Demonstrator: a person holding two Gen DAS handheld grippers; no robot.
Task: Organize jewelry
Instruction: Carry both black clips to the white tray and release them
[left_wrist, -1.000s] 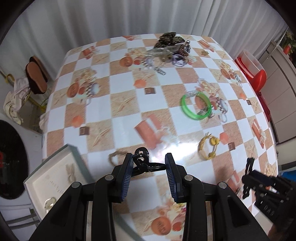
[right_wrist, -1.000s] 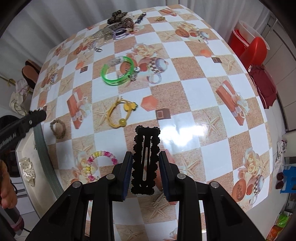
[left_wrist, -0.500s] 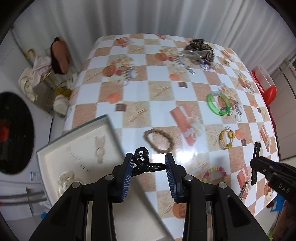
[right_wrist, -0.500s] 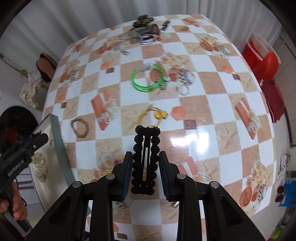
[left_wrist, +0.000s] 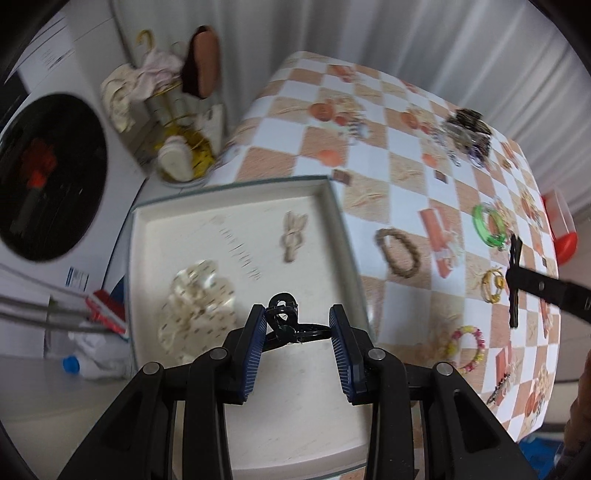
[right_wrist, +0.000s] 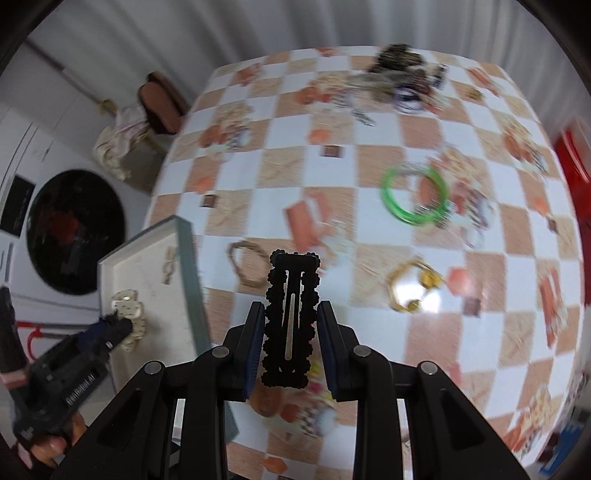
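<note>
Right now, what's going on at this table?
A person is sorting jewelry with tongs in each hand. The left tongs grip a small black claw clip over the white tray, which already holds a polka-dot scrunchie and a beige knotted piece. The right tongs hold a black scalloped snap clip above the checkered tablecloth, where several bracelets lie loose.

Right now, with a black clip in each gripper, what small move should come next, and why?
Probably lower the left gripper a little and open its fingers, dropping the small black claw clip into the white tray. In the left wrist view the clip already hangs over the tray's floor, beside a cream scrunchie. The right gripper, holding the black snap clip, is over the tablecloth beside the tray.
</note>
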